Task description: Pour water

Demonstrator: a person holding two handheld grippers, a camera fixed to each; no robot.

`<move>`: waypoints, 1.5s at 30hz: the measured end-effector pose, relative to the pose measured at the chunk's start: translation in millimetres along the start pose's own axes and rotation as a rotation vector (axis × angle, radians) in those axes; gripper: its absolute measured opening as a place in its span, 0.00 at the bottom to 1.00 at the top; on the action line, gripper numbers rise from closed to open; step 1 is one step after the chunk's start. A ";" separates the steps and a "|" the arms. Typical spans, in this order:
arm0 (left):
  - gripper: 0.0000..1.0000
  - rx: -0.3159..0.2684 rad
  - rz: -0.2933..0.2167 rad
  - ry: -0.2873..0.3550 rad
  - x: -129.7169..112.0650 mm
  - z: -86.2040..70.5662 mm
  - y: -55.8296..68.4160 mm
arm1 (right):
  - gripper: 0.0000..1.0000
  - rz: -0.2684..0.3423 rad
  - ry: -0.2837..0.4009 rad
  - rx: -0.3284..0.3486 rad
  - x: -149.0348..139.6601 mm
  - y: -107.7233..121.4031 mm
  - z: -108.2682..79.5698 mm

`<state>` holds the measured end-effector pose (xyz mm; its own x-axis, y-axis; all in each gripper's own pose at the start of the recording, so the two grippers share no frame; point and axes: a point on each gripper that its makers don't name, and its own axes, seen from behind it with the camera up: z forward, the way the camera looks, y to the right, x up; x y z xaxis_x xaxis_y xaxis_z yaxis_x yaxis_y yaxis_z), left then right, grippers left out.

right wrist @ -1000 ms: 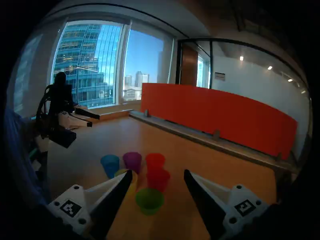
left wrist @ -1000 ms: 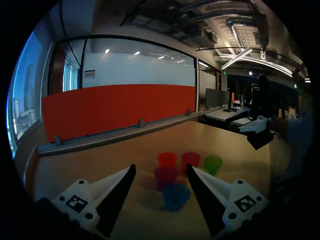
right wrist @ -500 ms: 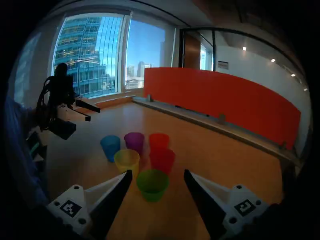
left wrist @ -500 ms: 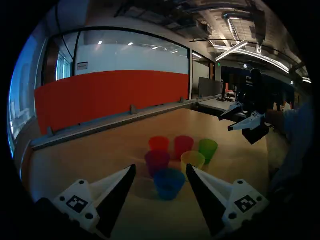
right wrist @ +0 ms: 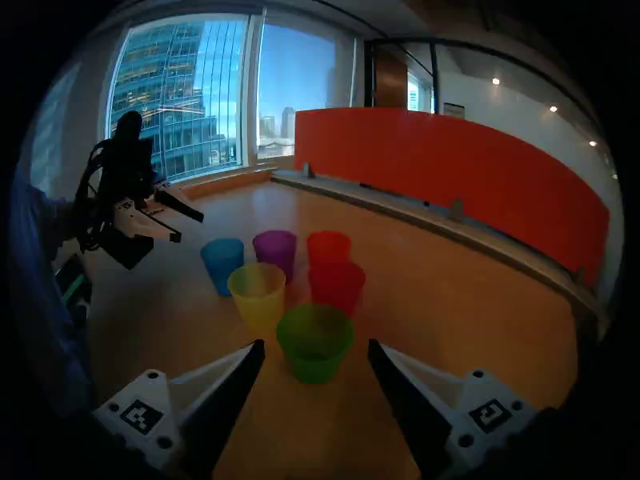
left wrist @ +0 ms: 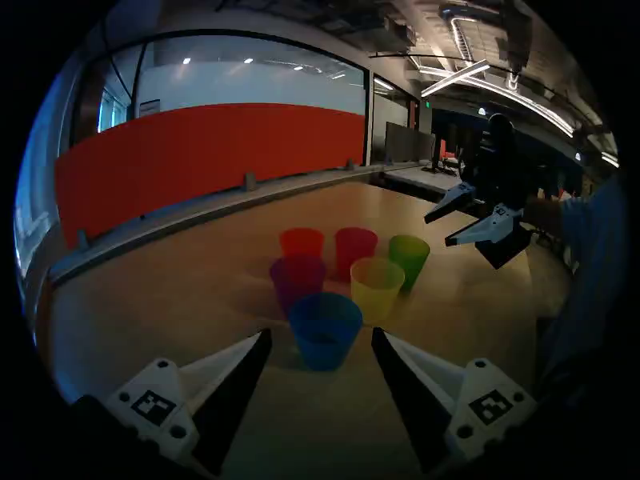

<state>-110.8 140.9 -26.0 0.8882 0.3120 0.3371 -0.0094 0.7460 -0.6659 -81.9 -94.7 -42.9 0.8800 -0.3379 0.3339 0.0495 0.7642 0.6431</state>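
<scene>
Cups (left wrist: 356, 252) stand clustered on the table (left wrist: 160, 288). Left gripper (left wrist: 320, 332) is spread wide before the blue cup (left wrist: 324, 320); right gripper (right wrist: 314, 344) is spread wide before the green cup (right wrist: 314, 332). Centre one cup in the gap, then close gently, avoiding adjacent cups.

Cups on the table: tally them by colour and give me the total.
Blue cup: 1
Purple cup: 1
Orange-red cup: 1
Dark red cup: 1
Yellow cup: 1
Green cup: 1
Total: 6 cups
</scene>
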 end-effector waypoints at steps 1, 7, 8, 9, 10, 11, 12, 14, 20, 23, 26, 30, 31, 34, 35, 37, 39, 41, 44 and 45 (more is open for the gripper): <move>0.93 -0.004 0.002 -0.009 -3.2 1.3 0.8 | 1.00 0.000 -0.005 0.002 -1.9 0.0 1.4; 0.93 -0.023 0.016 -0.057 -17.8 8.6 2.9 | 1.00 -0.010 -0.038 0.012 -12.9 0.1 9.9; 0.93 -0.026 0.017 -0.063 -19.5 9.8 2.8 | 1.00 -0.013 -0.044 0.014 -14.6 0.2 11.3; 0.93 -0.029 0.019 -0.070 -21.2 11.1 2.7 | 1.00 -0.015 -0.050 0.015 -16.3 0.2 12.9; 0.93 -0.032 0.020 -0.075 -22.3 12.5 2.6 | 1.00 -0.017 -0.056 0.016 -17.5 0.3 14.3; 0.93 -0.036 0.021 -0.081 -23.4 14.0 2.6 | 1.00 -0.019 -0.062 0.017 -18.8 0.3 15.8; 0.93 -0.039 0.021 -0.086 -24.5 15.6 2.4 | 1.00 -0.021 -0.068 0.018 -20.2 0.4 17.5; 0.93 -0.041 0.022 -0.095 -26.2 18.5 1.6 | 1.00 -0.022 -0.079 0.020 -22.5 0.5 20.7; 0.93 -0.056 0.031 -0.123 -31.8 27.8 2.7 | 1.00 -0.029 -0.113 0.030 -30.9 -0.7 30.6; 0.93 -0.068 0.035 -0.133 -34.0 33.1 5.9 | 1.00 -0.035 -0.127 0.034 -33.8 -0.9 35.5; 0.93 -0.077 0.036 -0.142 -36.2 38.9 7.5 | 1.00 -0.037 -0.136 0.038 -34.5 -1.1 40.4; 0.93 -0.082 0.033 -0.152 -37.9 47.5 6.7 | 1.00 -0.034 -0.140 0.043 -32.9 -1.2 46.5; 0.93 -0.084 0.032 -0.152 -37.4 49.2 6.8 | 1.00 -0.034 -0.141 0.045 -32.4 -1.2 47.4; 0.93 -0.091 0.031 -0.150 -34.6 54.1 7.6 | 1.00 -0.037 -0.142 0.048 -31.0 -0.9 50.2; 0.93 -0.094 0.030 -0.148 -33.3 55.4 8.1 | 1.00 -0.039 -0.143 0.048 -30.6 -0.6 51.0; 0.93 -0.101 0.031 -0.143 -30.3 57.9 9.3 | 1.00 -0.042 -0.143 0.049 -29.6 -0.4 52.5; 0.93 -0.107 0.033 -0.139 -27.4 60.3 10.4 | 1.00 -0.045 -0.144 0.050 -28.6 -0.5 53.9; 0.93 -0.112 0.034 -0.137 -25.8 62.4 11.3 | 1.00 -0.047 -0.144 0.053 -27.6 -0.9 55.1; 0.93 -0.116 0.035 -0.137 -24.1 65.2 11.7 | 1.00 -0.052 -0.144 0.055 -26.4 -1.3 57.3; 0.93 -0.117 0.036 -0.137 -23.6 66.0 11.8 | 1.00 -0.054 -0.144 0.055 -26.0 -1.5 57.9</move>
<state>-162.2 181.2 2.2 0.8175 0.4202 0.3939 0.0209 0.6618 -0.7494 -132.2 -118.9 -12.5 0.7999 -0.4560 0.3902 0.0656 0.7127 0.6984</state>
